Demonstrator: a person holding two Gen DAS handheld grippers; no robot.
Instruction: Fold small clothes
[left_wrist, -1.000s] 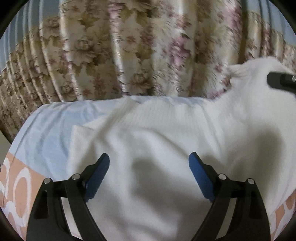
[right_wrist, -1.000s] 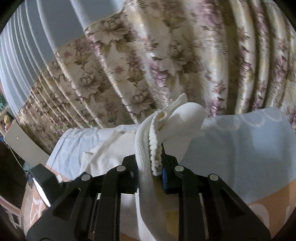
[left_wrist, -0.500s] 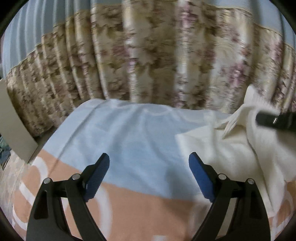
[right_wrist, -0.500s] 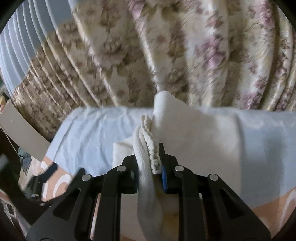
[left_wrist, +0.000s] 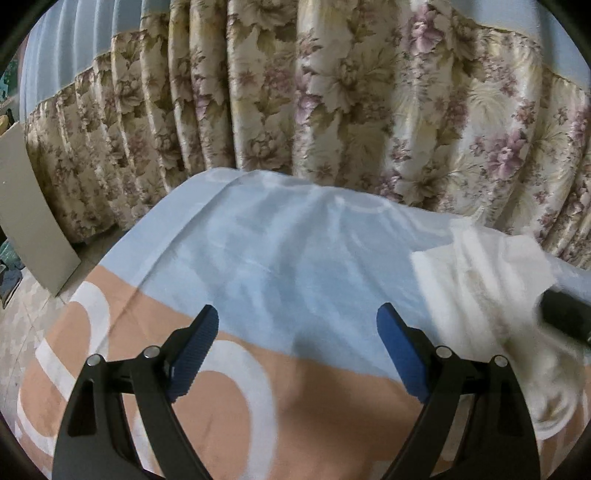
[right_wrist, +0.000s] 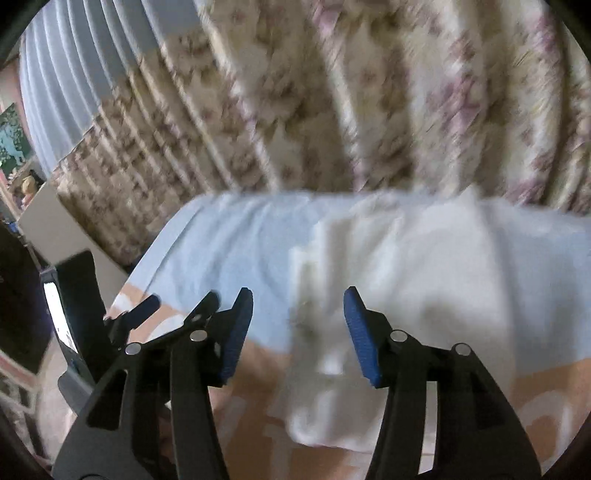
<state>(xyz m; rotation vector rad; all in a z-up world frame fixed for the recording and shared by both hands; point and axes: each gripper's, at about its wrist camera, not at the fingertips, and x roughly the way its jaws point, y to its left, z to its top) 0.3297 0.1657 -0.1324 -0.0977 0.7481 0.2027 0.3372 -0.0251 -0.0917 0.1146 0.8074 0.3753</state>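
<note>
A: What takes up most of the view?

B: The floral curtain (left_wrist: 332, 110), hanging in folds across the whole back, with a plain pale blue band above it. It drops right behind the far edge of the bed.

A: And below that?

B: The bedsheet (left_wrist: 280, 266), light blue toward the curtain and peach with white rings toward the cameras. Its left edge falls away to the floor, where a grey board (left_wrist: 26, 221) leans against the curtain. In the left wrist view a wide stretch of bare sheet lies ahead of the gripper.

A: Where is the garment?

B: The white knitted garment (right_wrist: 424, 266) lies on the sheet, bunched in soft folds. In the right wrist view it spreads from the centre to the right border, its left edge running straight down between the fingers. That view is blurred, so the folds are hard to read. In the left wrist view it sits far right (left_wrist: 480, 280), near the curtain.

A: The claws?

B: The left gripper (left_wrist: 297, 347) is spread wide over bare sheet, nothing between its blue pads. The right gripper (right_wrist: 298, 332) is also parted, above the garment's left edge, gripping nothing. Its dark tip (left_wrist: 565, 317) shows at the right of the left wrist view, against the garment.
</note>
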